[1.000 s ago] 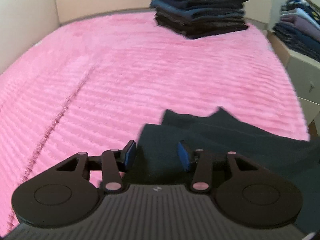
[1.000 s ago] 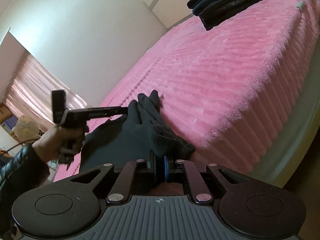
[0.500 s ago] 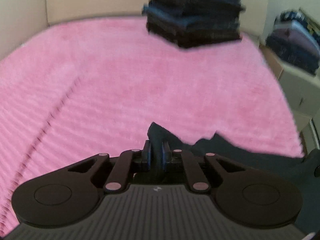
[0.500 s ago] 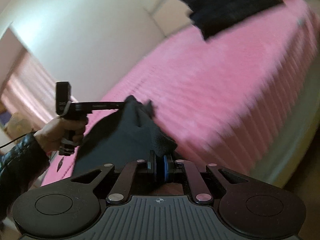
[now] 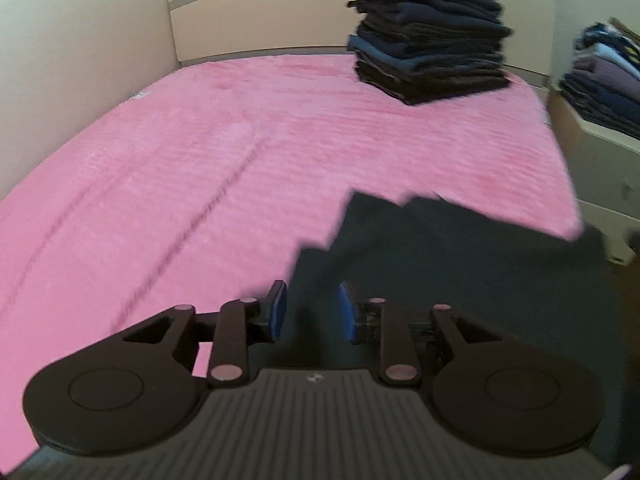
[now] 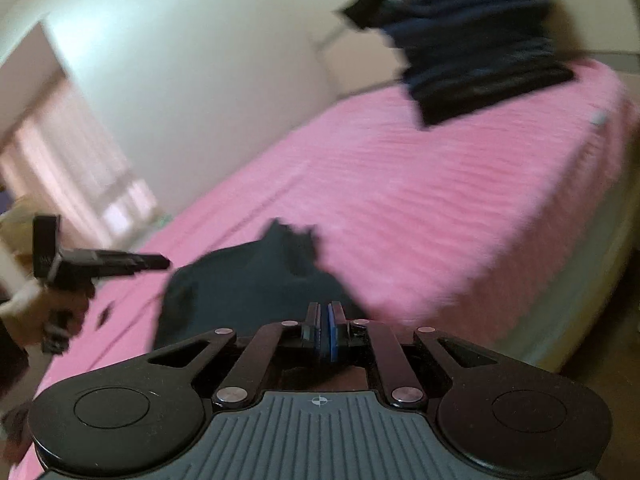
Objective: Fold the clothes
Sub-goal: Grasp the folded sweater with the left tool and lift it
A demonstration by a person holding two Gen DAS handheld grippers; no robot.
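Note:
A dark garment [image 5: 460,272] lies spread on the near right part of the pink bed cover [image 5: 200,160]. My left gripper [image 5: 312,312] is open just above the garment's left edge, its blue pads apart with cloth showing between and beneath them. In the right wrist view the same garment [image 6: 256,280] stretches away from my right gripper [image 6: 324,328], which is shut on its near edge. The left gripper [image 6: 156,262], held by a hand [image 6: 60,308], hovers to the left of the cloth in that view, apart from it.
A tall stack of folded dark clothes [image 5: 428,40] stands at the bed's far right corner by the headboard [image 5: 260,20]. Another pile of clothes [image 5: 604,84] rests on a pale cabinet [image 5: 600,168] beside the bed. The bed's right edge [image 6: 560,300] drops to the floor.
My left gripper closed on the garment's edge half a second ago and has now opened and let it go. The right gripper stayed shut, and the cloth has settled flatter on the bed.

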